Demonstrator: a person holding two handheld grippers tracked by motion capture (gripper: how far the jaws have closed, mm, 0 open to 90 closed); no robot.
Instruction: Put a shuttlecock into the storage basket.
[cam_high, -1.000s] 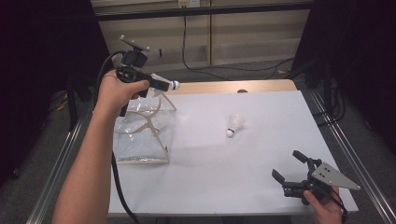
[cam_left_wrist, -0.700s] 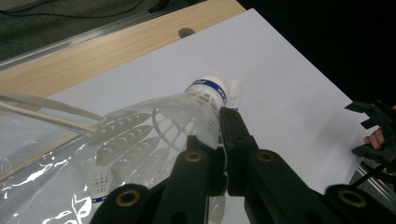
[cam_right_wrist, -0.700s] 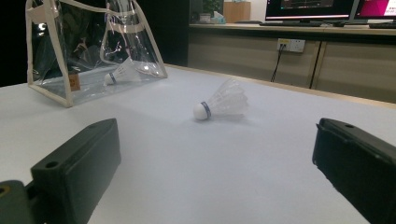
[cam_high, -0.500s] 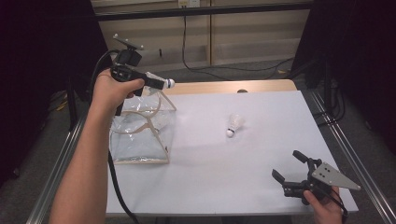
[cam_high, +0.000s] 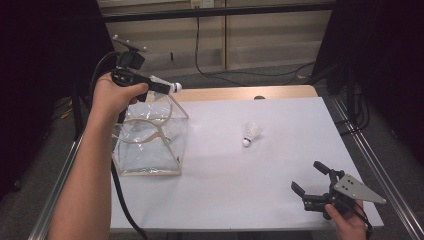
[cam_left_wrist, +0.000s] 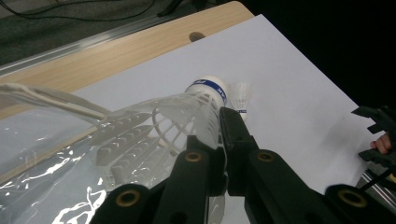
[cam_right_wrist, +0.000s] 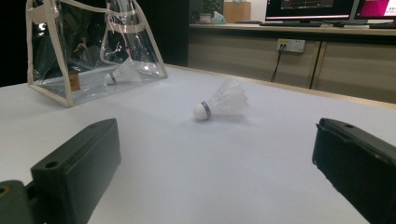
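Observation:
My left gripper (cam_high: 162, 87) is held up over the back edge of a clear plastic bag (cam_high: 150, 137), shut on a white shuttlecock (cam_high: 172, 87). In the left gripper view the jaws (cam_left_wrist: 217, 123) pinch the skirt of that shuttlecock (cam_left_wrist: 187, 112), and its cork points away from me. A second shuttlecock (cam_high: 251, 134) lies on its side on the white table, also seen as the shuttlecock (cam_right_wrist: 222, 102) in the right gripper view. A third shuttlecock (cam_right_wrist: 122, 72) lies inside the bag (cam_right_wrist: 93, 51). My right gripper (cam_high: 306, 176) rests open near the front right corner, nothing between its jaws (cam_right_wrist: 215, 133).
The white table (cam_high: 250, 200) has a wooden strip (cam_high: 235, 93) along its back edge. Metal rails run down both sides. A black cable (cam_high: 122, 200) trails from the left gripper along the table's left edge. The right gripper (cam_left_wrist: 378, 135) also appears far off in the left gripper view.
My left gripper has drifted slightly left and back with the shuttlecock in it. The right gripper and the loose shuttlecock have stayed put.

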